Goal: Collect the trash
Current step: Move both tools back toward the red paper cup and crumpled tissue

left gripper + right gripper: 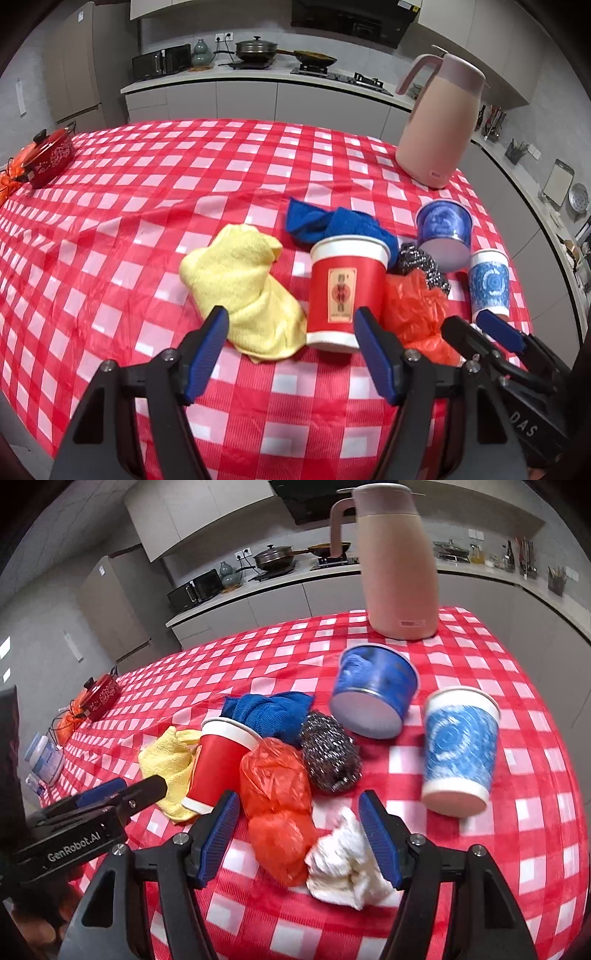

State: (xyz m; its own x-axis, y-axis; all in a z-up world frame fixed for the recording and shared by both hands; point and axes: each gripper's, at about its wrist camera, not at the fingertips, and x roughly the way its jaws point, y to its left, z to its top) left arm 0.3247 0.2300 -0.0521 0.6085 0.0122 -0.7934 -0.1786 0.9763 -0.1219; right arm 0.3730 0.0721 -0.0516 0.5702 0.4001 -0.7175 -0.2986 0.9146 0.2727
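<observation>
Table covered with a red-and-white checked cloth, seen from both wrist cameras.

Containers: three paper cups in all. One red cup stands upright at the centre of the clutter; its interior cannot be seen from either view. One blue-patterned cup stands upright to the right, well apart from the red one, its inside likewise hidden. One wider blue cup lies on its side with its base toward the cameras and its mouth facing away, so its contents cannot be told. One pink jug with its lid on stands behind the cups near the far edge. One small red lidded pot sits at the far left edge.

Loose items: one yellow cloth touching the red cup's left side; one blue cloth behind the red cup; one steel scourer between the red cup and the tipped blue cup; one crumpled orange plastic bag just right of the red cup; one crumpled white paper wad beside the bag, nearest the camera.

Left gripper: jaws apart, nothing clamped, framing the yellow cloth and the red cup's base. Right gripper: jaws apart, nothing clamped, the orange bag and the paper wad lying between its fingers in view.
</observation>
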